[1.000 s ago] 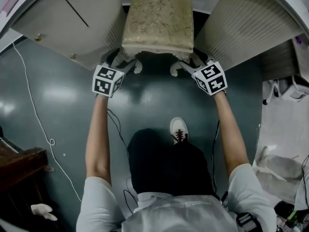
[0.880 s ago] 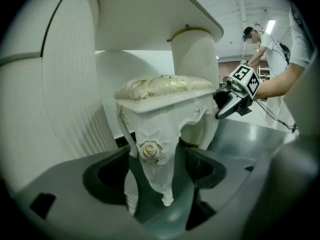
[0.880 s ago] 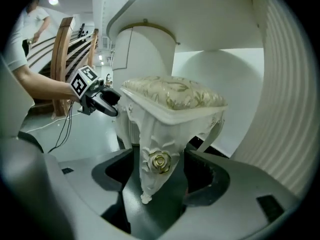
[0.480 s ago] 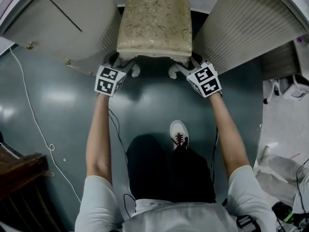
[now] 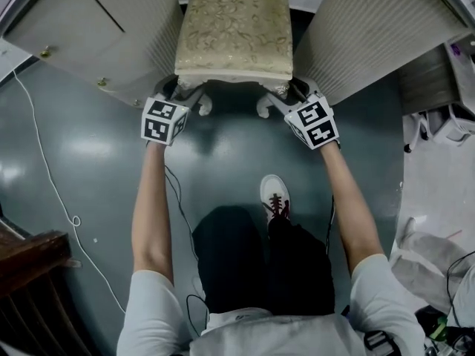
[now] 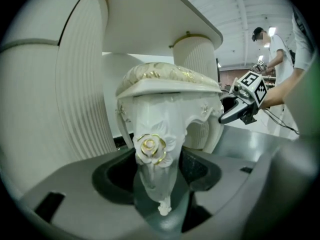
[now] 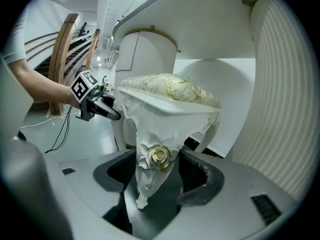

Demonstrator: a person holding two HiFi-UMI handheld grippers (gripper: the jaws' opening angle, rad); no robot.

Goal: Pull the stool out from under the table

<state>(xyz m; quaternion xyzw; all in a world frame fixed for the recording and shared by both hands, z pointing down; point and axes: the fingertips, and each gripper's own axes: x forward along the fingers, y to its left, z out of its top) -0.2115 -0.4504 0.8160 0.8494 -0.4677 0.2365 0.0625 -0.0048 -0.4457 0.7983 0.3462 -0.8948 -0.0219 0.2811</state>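
The stool [image 5: 234, 28], with a cream and gold cushion and carved white legs, stands between the two fluted pedestals of the white table [image 5: 111, 35]. My left gripper [image 5: 189, 95] is round the front left leg [image 6: 152, 149]; its pads [image 6: 131, 170] touch the leg at the gold rose and the jaws are still closing. My right gripper [image 5: 283, 95] has the front right leg [image 7: 156, 159] between its jaws, which are closing, with a thin gap still at the pads [image 7: 192, 170]. Each gripper shows in the other's view: the right gripper [image 6: 245, 101] and the left gripper [image 7: 92, 101].
The person's shoe [image 5: 274, 195] stands on the dark floor behind the stool. A white cable [image 5: 52, 169] trails at the left, beside a wooden stair rail [image 5: 30, 273]. White clutter [image 5: 438, 251] lies at the right. Another person [image 6: 272, 49] stands in the background.
Both grippers have slid forward onto the stool's front legs and narrowed their jaws round them. The stool has hardly moved.
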